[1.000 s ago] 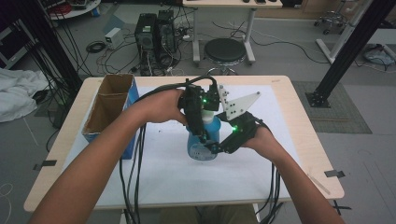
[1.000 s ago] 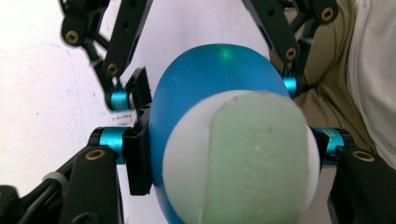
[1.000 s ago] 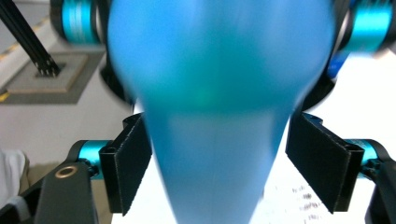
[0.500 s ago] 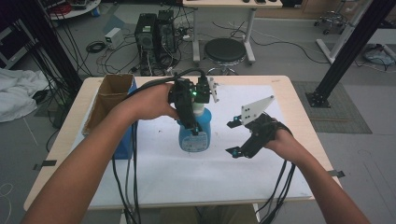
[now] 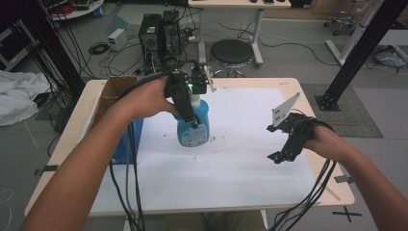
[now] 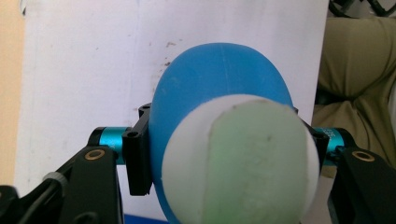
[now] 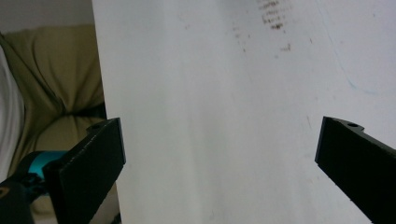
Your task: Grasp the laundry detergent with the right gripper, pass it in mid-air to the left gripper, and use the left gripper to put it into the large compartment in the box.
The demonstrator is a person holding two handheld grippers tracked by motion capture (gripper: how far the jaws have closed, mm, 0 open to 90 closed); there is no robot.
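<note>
Holding the blue bottle (image 5: 193, 129) by its upper part, my left gripper (image 5: 188, 107) has its jaws clamped on either side of it; in the left gripper view the bottle (image 6: 219, 93) sits squarely between the black pads with its pale cap (image 6: 243, 158) facing the camera. The bottle hangs over the far-left part of the white sheet (image 5: 231, 163) that covers the table (image 5: 308, 91), just right of the cardboard box (image 5: 113, 94) at the table's left edge. I cannot tell whether its base touches the sheet or is just off it.

My right gripper (image 5: 284, 144) is well apart from the bottle, near the right edge, and its jaws have just been opening; they now stand wide apart with nothing between them, only bare sheet (image 7: 224, 116) beneath.

As I judge it, the handover part is done: one gripper alone carries the bottle and the other has let go and cleared off. What is left is getting the bottle to its place, perhaps the box on the left, and releasing it.
</note>
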